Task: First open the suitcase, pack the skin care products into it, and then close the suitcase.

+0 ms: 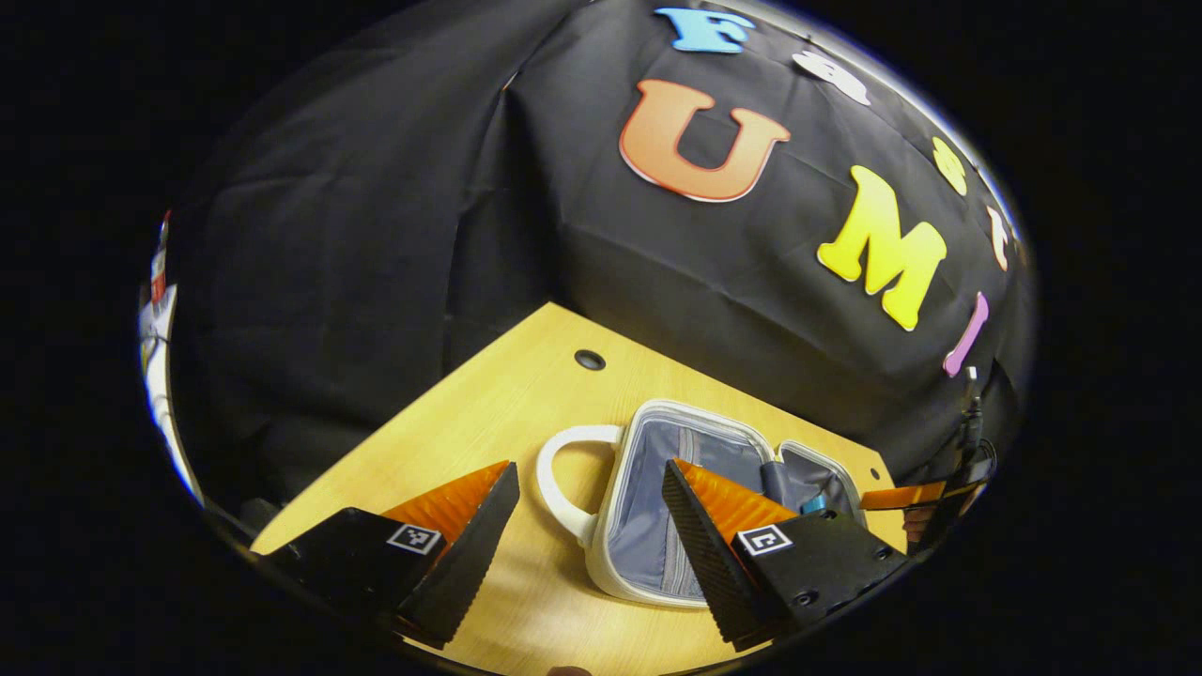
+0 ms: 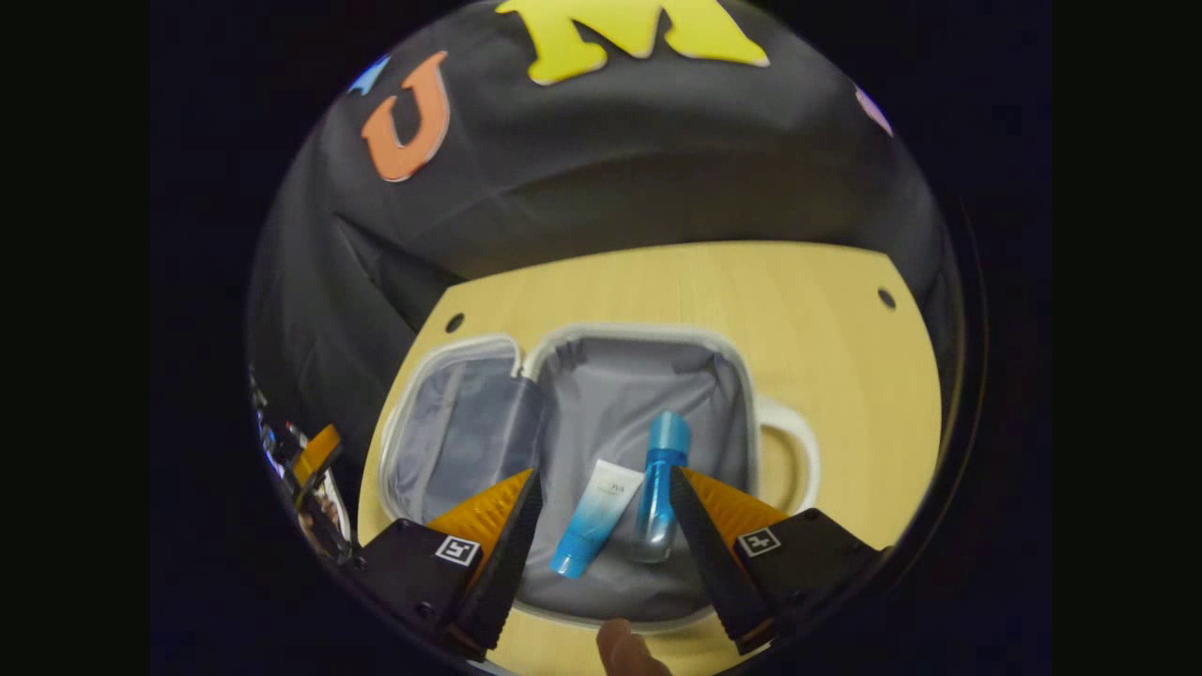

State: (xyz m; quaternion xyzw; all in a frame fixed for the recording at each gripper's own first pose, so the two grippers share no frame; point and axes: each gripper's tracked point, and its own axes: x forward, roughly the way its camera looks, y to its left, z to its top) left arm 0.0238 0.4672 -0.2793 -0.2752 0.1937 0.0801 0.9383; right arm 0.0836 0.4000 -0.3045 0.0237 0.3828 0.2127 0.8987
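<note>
Left gripper [image 1: 590, 526]: jaws spreading wide, empty, hovering over the wood-grain tabletop [image 1: 488, 413]. Suitcase [image 2: 601, 394]: rounded white shell lying open, grey fabric lining showing. Inside are lying a soft tube [image 2: 593, 518] and a slim blue bottle [image 2: 659, 488], side by side. Right gripper [image 2: 601, 526]: jaws gaping, empty, above them.

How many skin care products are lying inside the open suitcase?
2. In the right gripper view, a tube and a blue bottle lie side by side in the suitcase, in its half next to the handle. Fingers may hide more.
</note>
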